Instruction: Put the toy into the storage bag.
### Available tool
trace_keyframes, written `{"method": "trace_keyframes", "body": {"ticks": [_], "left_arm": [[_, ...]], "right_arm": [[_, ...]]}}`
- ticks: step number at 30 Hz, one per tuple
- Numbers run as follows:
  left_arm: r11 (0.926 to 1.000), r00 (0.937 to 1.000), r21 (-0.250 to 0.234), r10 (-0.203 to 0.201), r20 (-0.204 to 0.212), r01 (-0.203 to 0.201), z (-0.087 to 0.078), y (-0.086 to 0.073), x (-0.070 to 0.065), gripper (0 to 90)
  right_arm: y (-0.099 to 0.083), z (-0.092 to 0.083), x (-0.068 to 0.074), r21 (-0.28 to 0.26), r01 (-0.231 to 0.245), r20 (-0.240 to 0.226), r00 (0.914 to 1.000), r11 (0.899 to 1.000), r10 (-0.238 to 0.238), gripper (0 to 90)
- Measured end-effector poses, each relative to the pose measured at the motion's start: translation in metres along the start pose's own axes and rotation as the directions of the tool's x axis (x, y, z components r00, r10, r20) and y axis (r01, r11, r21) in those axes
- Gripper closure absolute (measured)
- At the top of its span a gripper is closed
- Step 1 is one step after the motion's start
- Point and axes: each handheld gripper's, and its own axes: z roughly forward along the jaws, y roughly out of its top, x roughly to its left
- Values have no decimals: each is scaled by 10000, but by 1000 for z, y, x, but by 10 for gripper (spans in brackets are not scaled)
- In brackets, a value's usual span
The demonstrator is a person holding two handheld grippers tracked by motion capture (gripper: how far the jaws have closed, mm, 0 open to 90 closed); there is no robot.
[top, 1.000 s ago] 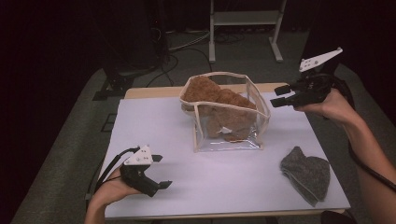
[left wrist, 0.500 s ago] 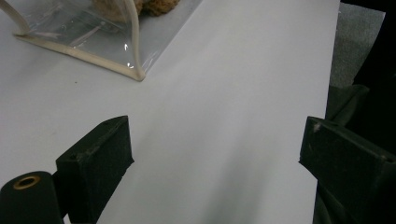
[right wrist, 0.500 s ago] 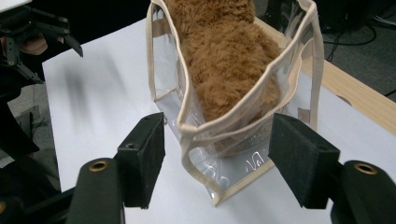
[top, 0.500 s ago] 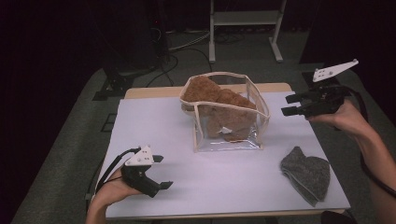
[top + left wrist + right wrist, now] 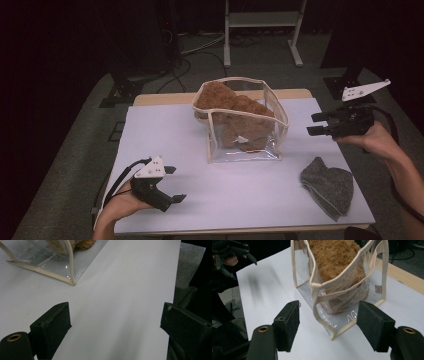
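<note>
A: Start near the person's edge of the white table [image 5: 200, 200]. What is closest?

B: The left gripper [image 5: 167, 185], resting well off the near-left corner of the clear bag [image 5: 245, 145]. Its jaws stand wide with only bare tabletop between them. It sits where it sat a second ago.

A: And on the other side?

B: A grey knitted cap [image 5: 327, 185] lies crumpled near the table's near-right corner, off the bag's right side and apart from it. It has not shifted.

A: Then the bag itself?

B: It stands upright at the middle of the table, transparent with cream piping, mouth open. A brown plush toy [image 5: 235, 112] fills it and bulges above the rim. In the right gripper view the bag's near corner [image 5: 332, 332] lies straight ahead, between the lines of the two jaws but farther out.

A: Where is the right gripper [image 5: 317, 124]?

B: In the air just right of the bag, above and beyond the cap, pointing at the bag's side. Its jaws are spread wide and hold nothing. A second ago it was higher, close by the bag's far-right rim; since then it has come outward to the right and down.

A: Anything blocking it?

B: Nothing between it and the bag. Beyond the table, cables [image 5: 195, 47] and a metal stand [image 5: 262, 30] sit on the dark floor.
</note>
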Motion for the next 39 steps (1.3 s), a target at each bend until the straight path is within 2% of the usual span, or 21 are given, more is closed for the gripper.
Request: {"method": "trace_keyframes", "body": {"ticks": [39], "left_arm": [[10000, 9999, 35, -64, -98, 64, -2, -2, 0, 81]], "right_arm": [[-85, 22, -2, 234, -1091, -122, 9939, 9938, 1094, 316]]}}
